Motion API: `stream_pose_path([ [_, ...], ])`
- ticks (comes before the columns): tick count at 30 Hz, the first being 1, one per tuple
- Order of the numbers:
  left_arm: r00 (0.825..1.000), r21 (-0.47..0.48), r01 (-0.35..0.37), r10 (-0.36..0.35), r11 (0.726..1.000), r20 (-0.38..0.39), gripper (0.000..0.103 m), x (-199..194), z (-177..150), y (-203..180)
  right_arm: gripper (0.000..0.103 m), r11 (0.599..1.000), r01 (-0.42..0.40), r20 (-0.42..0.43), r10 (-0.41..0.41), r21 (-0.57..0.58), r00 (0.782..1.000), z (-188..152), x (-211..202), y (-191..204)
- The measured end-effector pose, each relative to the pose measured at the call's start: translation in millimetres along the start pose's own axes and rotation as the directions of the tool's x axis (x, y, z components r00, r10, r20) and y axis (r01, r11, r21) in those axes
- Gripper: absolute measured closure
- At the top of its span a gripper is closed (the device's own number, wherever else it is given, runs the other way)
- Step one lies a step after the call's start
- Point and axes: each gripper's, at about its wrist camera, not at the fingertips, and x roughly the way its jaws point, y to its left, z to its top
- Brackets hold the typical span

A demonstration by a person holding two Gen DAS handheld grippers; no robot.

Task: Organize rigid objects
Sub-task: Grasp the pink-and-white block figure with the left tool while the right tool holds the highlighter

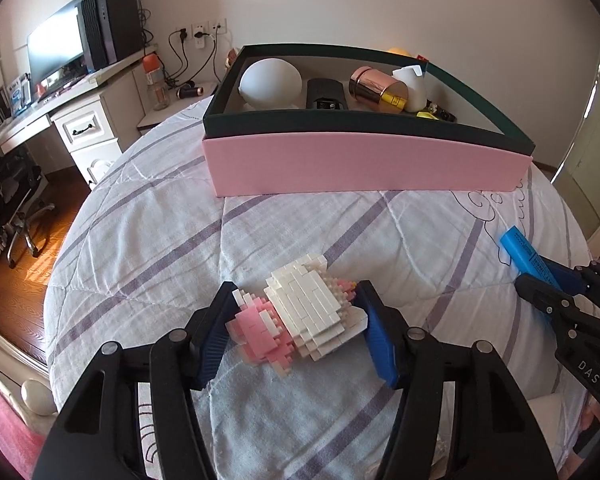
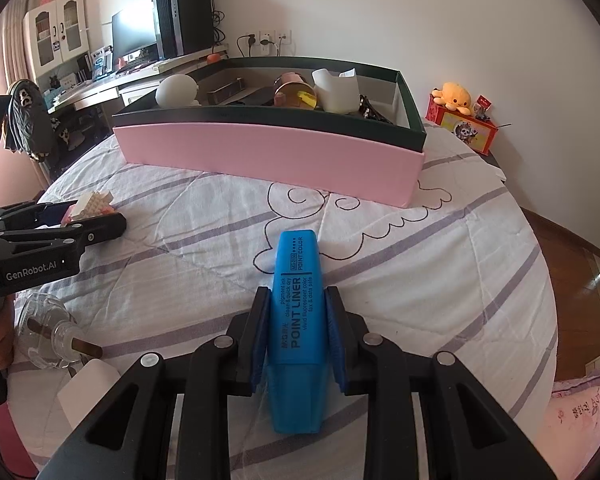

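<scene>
The left gripper (image 1: 296, 320) brackets the brick figure (image 1: 300, 312), a pink-and-white block model lying on its side on the quilt (image 1: 148, 240). Its blue pads (image 1: 380, 344) sit at both ends of the model and look to be touching it, the right one against the white end, the left one at the pink end, so it reads as a grip just taken rather than a firm clamp; whether the model is already lifted off the quilt cannot be told. The right gripper (image 2: 298, 320) is clenched on the highlighter (image 2: 296, 320), a blue marker held lengthwise between the pads with its cap end pointing toward the box (image 2: 268, 156). The box, pink-sided with a dark rim, stands further up the bed and already holds a white egg-shaped lamp (image 1: 270, 84), a dark remote (image 1: 326, 94), a copper can (image 1: 376, 88) and a white holder (image 1: 412, 88). Judgement: the step in hand is securing the brick figure for transfer to the box. The model is built of small loose-fitting bricks, so squeezing hard across protruding pink parts could pop pieces off; pressure seems better borne by the solid white body. Lift should probably be straight up and slow, checking the model does not pivot between the pads. The free floor in the box appears to be at the near right, in front of the holder. A clear bottle (image 2: 52, 336) lies near the left gripper and is not yet dealt with.
</scene>
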Motion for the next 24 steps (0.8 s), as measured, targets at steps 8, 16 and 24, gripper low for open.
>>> stream_pose_path([
  [8, 1.0, 0.012, -0.007, 0.007, 1.0, 0.022, 0.042, -6.8, -1.4, -1.2, 0.076, 1.0, -0.002, 0.011, 0.002, -0.01, 1.0, -1.0, -2.2, 1.4],
  [16, 0.998, 0.042, -0.003, 0.0, 0.999, 0.059, 0.042, -27.7, 0.8, -2.0, 0.076, 0.999, -0.033, 0.024, 0.032, 0.003, 0.999, -1.2, -7.4, 0.2],
  [24, 0.992, 0.062, 0.022, -0.029, 0.998, 0.124, 0.042, -61.8, 8.2, 0.0, 0.076, 0.999, -0.049, 0.059, 0.049, -0.006, 0.997, 9.8, -25.8, 7.6],
])
